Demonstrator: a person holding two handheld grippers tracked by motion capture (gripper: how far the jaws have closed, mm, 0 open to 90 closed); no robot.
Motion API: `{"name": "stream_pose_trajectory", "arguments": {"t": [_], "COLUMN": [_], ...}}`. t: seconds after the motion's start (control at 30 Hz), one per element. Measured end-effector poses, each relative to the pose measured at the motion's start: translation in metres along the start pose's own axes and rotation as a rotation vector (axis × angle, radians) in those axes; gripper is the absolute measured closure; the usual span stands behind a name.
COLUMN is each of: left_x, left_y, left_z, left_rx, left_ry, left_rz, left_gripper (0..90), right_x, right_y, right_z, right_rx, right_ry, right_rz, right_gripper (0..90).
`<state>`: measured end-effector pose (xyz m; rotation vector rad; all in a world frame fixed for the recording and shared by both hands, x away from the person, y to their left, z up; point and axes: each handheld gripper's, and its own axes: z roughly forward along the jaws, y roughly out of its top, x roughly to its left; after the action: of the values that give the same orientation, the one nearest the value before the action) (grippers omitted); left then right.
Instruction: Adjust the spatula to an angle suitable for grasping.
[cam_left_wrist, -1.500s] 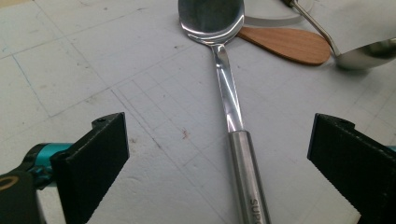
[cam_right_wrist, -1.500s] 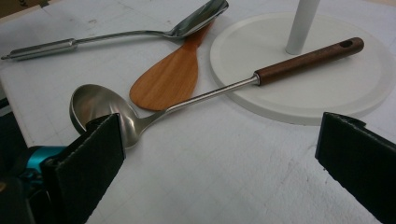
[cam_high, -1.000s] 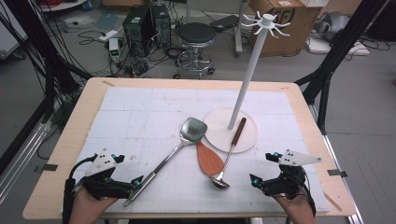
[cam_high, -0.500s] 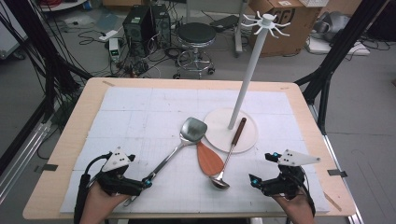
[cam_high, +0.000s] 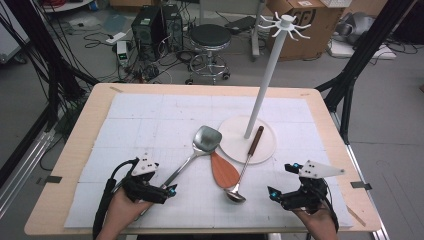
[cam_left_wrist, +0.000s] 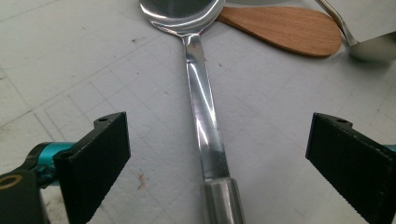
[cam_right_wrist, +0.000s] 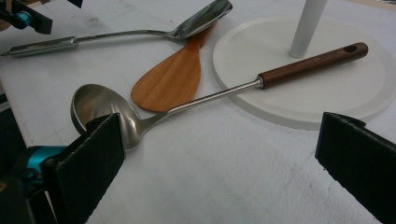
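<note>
Left tool (cam_high: 161, 190), jaws wide, straddles the handle of the steel spatula (cam_left_wrist: 201, 93) lying near-left on the bench (cam_high: 90, 150). Right tool (cam_high: 282, 195), jaws wide, hovers beside the ladle (cam_right_wrist: 140, 116).

A light wooden table (cam_high: 90, 125) carries a white gridded mat (cam_high: 150, 120). On the mat, straight ahead of the left gripper (cam_high: 162, 191), lies a steel spatula (cam_high: 192, 152). Ahead of the right gripper (cam_high: 282, 192) lie a steel ladle with a dark wooden handle (cam_high: 245, 162), an orange-brown wooden paddle (cam_high: 223, 171), seemingly tucked under the spatula's blade, and the round white stand base (cam_high: 235, 137).
</note>
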<state>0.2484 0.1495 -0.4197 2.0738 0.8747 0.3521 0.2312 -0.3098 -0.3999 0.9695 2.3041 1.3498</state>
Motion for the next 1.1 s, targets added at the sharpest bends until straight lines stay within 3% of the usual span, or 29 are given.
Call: {"name": "stream_pose_trajectory", "arguments": {"t": [0.37, 0.43, 0.8, 1.1], "left_x": [0.004, 0.004, 0.006, 0.007], "left_y": [0.004, 0.005, 0.006, 0.006], "left_z": [0.02, 0.023, 0.03, 0.032], "left_rx": [0.056, 0.057, 0.087, 0.107], "left_ry": [0.0, -0.027, -0.006, -0.034], "left_rz": [-0.018, -0.011, -0.023, -0.032], "left_gripper": [13.0, 16.6, 29.1, 42.5], "right_x": [0.0, 0.0, 0.001, 0.002], "right_y": [0.0, 0.0, 0.0, 0.0], "right_z": [0.001, 0.002, 0.003, 0.004], "right_rx": [-0.001, 0.0, 0.003, 0.006], "right_ry": [-0.001, -0.003, 0.002, 0.007], "right_rz": [-0.005, -0.007, -0.009, -0.008], "right_gripper": [0.5, 0.5, 0.5, 0.5]}}
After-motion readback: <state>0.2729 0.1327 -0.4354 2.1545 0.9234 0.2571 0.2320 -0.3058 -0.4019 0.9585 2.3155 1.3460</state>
